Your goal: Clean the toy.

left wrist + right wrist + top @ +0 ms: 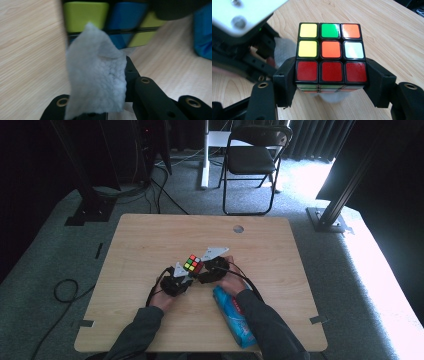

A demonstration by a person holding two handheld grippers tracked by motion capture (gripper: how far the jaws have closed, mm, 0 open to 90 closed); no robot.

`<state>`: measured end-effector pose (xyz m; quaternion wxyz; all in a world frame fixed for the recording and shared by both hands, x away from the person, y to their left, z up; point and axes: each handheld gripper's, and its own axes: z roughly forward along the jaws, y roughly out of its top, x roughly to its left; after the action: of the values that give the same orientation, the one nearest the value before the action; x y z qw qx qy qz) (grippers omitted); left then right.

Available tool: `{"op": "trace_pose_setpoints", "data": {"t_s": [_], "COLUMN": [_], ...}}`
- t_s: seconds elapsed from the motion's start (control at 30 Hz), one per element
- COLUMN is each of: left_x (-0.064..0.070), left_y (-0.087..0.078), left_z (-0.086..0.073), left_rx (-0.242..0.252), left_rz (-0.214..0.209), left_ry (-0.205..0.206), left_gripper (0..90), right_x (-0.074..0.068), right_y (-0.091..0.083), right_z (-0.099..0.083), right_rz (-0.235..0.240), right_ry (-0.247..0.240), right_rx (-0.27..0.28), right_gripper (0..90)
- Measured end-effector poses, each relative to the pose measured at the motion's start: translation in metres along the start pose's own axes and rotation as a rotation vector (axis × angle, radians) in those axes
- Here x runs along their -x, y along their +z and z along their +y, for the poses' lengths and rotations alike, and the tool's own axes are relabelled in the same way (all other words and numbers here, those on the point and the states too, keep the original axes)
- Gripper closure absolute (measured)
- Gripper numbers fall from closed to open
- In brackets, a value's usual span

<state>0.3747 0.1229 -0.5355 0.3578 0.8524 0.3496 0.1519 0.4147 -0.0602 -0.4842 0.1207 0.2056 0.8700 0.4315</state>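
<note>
- Nearest the high camera, a blue packet (234,316) lies by the table's (150,240) near edge, under the right forearm.
- Right gripper (332,75) clamps the puzzle cube (331,51) by its bottom row, jaws on opposite sides, steadying it for wiping.
- Left gripper (100,105) pinches a white wipe (96,82) between closed jaws and presses it to the cube's side.
- Cube sits mid-table; open wood surrounds it on the far, left and right sides, well clear of all edges.
</note>
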Motion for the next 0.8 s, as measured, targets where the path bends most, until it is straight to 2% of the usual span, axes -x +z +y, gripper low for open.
{"op": "trace_pose_setpoints", "data": {"t_s": [0.17,0.3,0.53,0.8], "left_x": [0.010,0.011,0.003,-0.016], "left_y": [0.002,0.003,0.001,-0.008], "left_z": [0.002,0.002,0.001,-0.002], "left_rx": [0.005,0.013,0.031,0.059], "left_rz": [-0.028,-0.040,-0.029,0.032], "left_ry": [0.035,0.030,-0.017,-0.084], "left_gripper": [85.9,85.8,85.8,85.8], "right_x": [0.000,0.001,0.001,0.001], "right_y": [0.000,0.000,-0.001,-0.001], "right_z": [0.000,0.000,0.000,0.000], "right_rz": [0.000,0.000,0.002,0.005], "right_ry": [0.003,0.006,0.008,0.010], "right_rx": [0.002,0.003,0.007,0.012], "right_gripper": [34.4,34.4,34.4,34.4]}}
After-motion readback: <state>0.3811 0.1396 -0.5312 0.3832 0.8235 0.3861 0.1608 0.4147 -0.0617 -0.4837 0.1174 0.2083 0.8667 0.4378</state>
